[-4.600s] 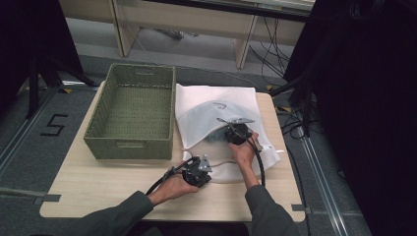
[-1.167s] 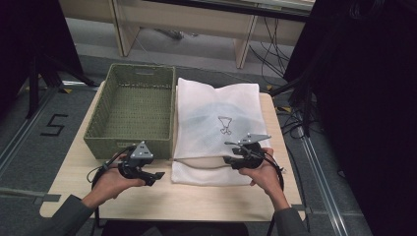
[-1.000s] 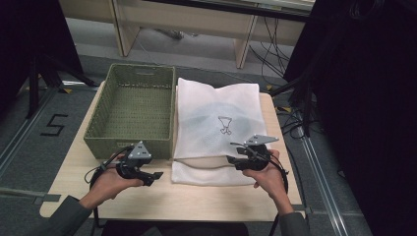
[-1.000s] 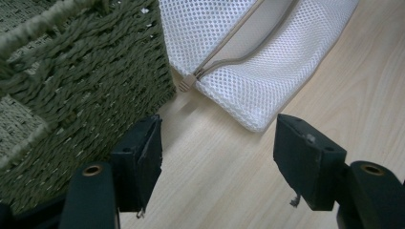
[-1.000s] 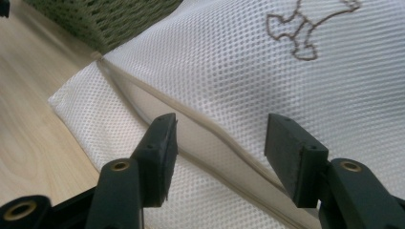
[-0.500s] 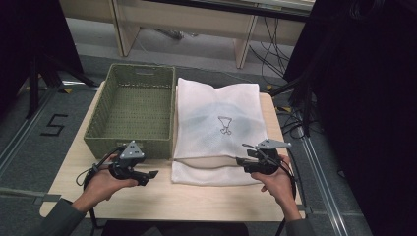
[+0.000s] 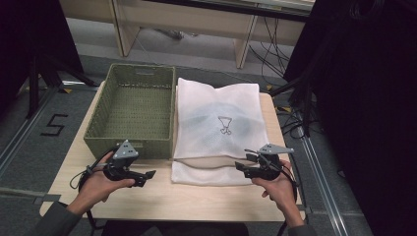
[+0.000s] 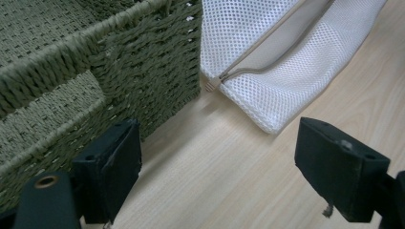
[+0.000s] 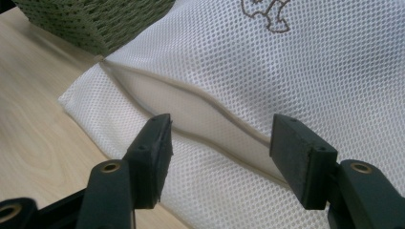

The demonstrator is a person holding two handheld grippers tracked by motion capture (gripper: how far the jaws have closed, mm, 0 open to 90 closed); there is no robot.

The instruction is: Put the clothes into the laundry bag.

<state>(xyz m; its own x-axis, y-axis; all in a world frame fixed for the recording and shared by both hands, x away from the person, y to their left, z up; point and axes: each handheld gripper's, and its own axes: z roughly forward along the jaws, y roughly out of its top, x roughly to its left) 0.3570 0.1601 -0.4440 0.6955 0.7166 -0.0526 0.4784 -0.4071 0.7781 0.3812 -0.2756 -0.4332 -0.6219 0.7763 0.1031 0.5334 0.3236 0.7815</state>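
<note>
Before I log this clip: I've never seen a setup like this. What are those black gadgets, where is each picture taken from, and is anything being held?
There is no robot here. A person sits at a wooden table and holds a hand-operated claw in each hand: the left claw and the right claw.

The high view looks down from above the person's side. The two gripper views come from small cameras riding on each claw, looking out between its black jaws.

On the table stand a green woven basket and, right beside it, a white mesh bag with an open zipper along its near end.

Nothing is held. Both claws are open, and their jaws have just been widening. The left one hovers over bare wood near the bag's corner; the right one is over the zipper opening.
</note>
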